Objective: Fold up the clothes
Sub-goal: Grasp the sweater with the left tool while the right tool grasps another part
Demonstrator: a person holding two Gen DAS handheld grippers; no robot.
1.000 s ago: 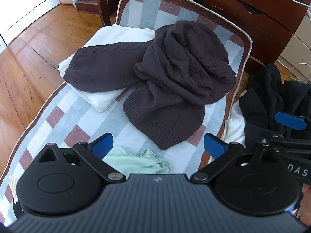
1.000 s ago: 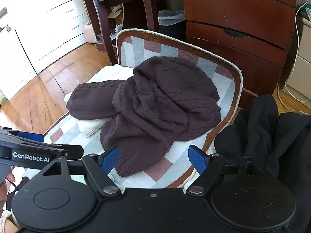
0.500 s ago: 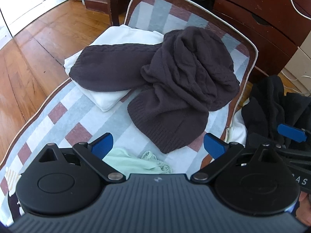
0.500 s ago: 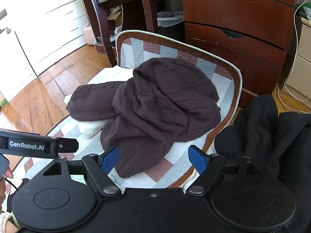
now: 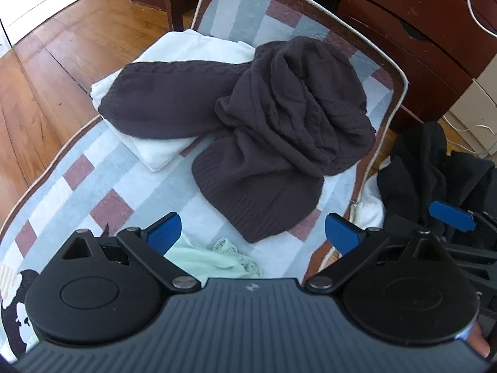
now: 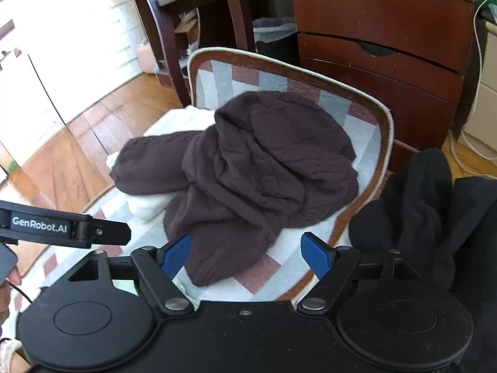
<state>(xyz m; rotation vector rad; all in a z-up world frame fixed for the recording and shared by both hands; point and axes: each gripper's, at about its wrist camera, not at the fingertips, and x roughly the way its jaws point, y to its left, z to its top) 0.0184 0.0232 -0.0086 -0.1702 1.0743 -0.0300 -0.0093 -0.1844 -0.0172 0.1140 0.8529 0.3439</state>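
A dark brown knit sweater (image 5: 279, 124) lies crumpled on a checked mat (image 5: 93, 186); one sleeve drapes left over a folded white cloth (image 5: 192, 49). It also shows in the right wrist view (image 6: 254, 174). My left gripper (image 5: 253, 233) is open and empty, hovering just before the sweater's ribbed hem. My right gripper (image 6: 245, 253) is open and empty, over the same hem from the right. A pale green garment (image 5: 214, 261) lies under my left gripper.
A heap of black clothes (image 6: 435, 205) lies right of the mat. A dark wooden dresser (image 6: 388, 46) stands behind, chair legs (image 6: 164, 31) at the back left. Wooden floor (image 5: 37, 77) is to the left. The mat's piped edge (image 6: 385, 143) curves upward at the far end.
Both grippers have moved forward toward the sweater, which now looks larger. The left gripper's side arm reaches further into the right wrist view. The clothes have not moved.
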